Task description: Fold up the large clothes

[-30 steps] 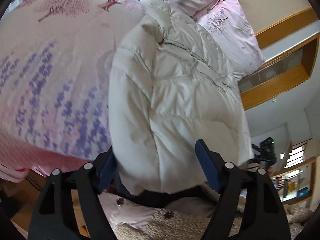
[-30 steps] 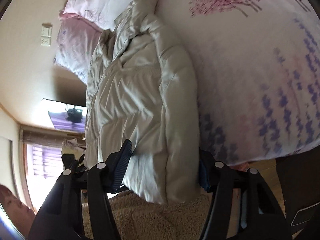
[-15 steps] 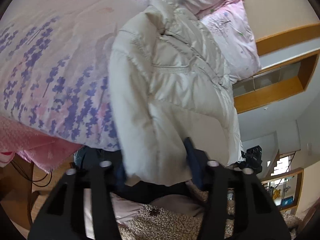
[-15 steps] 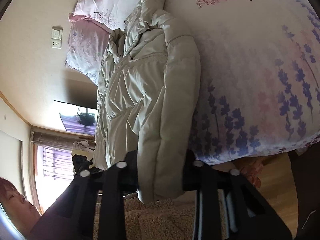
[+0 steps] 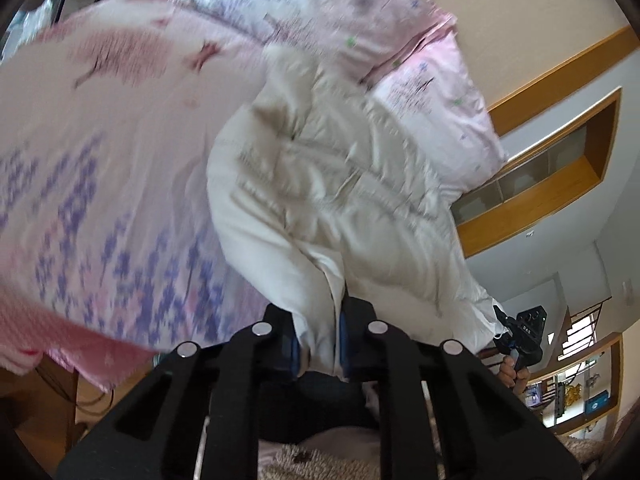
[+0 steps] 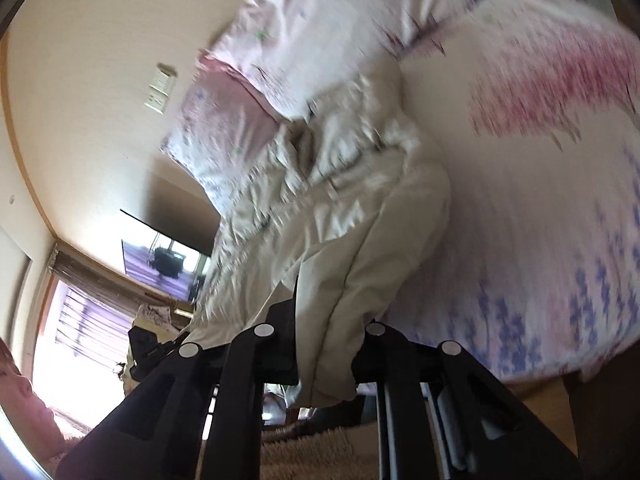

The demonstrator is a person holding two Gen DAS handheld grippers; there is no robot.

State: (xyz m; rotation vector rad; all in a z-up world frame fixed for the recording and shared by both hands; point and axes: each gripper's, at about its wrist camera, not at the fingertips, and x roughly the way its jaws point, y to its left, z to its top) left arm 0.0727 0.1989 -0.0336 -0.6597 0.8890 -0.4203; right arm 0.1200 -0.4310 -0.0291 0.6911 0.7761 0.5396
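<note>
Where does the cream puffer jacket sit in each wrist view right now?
Left wrist: the puffer jacket runs from centre down into the left tongs, which are shut on its hem.
Right wrist: puffer jacket centre, hem pinched in the right tongs.
Shared landmark: the pink floral pillow behind the jacket.

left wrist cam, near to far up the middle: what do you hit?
left gripper, shut on the hem → cream puffer jacket → pink floral pillows at the bedhead.

Daylit; motion-blurred bedding; glaring window [image 6: 76, 316]; fisheye-warped edges.
</note>
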